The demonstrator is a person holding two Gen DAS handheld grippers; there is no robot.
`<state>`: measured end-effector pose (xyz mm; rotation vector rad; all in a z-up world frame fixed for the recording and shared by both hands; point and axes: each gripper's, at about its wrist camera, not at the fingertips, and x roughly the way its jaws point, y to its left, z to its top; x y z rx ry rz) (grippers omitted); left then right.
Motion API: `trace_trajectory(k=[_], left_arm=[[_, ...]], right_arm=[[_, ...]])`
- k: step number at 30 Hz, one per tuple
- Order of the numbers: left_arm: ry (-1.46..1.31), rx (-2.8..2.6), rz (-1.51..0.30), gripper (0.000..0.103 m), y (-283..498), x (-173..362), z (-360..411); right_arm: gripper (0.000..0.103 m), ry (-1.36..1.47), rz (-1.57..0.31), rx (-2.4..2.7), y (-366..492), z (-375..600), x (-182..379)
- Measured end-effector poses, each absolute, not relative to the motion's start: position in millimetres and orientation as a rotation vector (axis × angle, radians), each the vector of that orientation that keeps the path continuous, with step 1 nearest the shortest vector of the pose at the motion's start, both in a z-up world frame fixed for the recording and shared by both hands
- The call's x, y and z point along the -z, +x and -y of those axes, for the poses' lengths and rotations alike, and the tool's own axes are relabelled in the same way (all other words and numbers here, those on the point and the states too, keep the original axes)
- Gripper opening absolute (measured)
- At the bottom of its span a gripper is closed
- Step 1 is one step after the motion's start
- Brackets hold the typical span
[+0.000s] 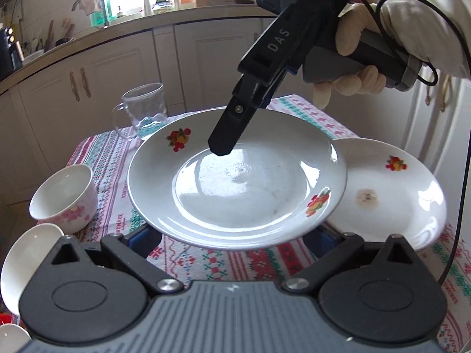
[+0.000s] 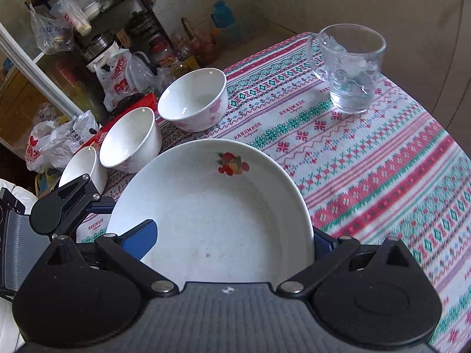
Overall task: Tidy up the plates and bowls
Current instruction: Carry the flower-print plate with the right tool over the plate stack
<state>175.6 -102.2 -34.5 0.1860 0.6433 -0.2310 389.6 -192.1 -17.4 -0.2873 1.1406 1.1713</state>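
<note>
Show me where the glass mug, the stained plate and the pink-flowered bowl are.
glass mug (image 2: 350, 67): right wrist view, its wall.
stained plate (image 1: 391, 194): left wrist view, its bare centre.
pink-flowered bowl (image 2: 192, 100): right wrist view, its inside.

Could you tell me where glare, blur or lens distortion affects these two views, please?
Left wrist view: window glare washes over the well of the raised white fruit-print plate, and the fisheye bends the kitchen counter edge into a curve. Right wrist view: the patterned red and green tablecloth smears soft toward the right edge, while the clear glass mug stays fairly sharp.
</note>
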Motion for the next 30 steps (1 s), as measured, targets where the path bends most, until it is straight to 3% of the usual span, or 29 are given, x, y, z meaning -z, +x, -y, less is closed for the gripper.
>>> trace_trajectory(k=[30], left_arm=[[0.299,0.524,-0.683,0.101,142.0,40.9,164.3]], right_arm=[[0.103,-0.110,-1.128,-0.887,299.3,319.2,30.1]])
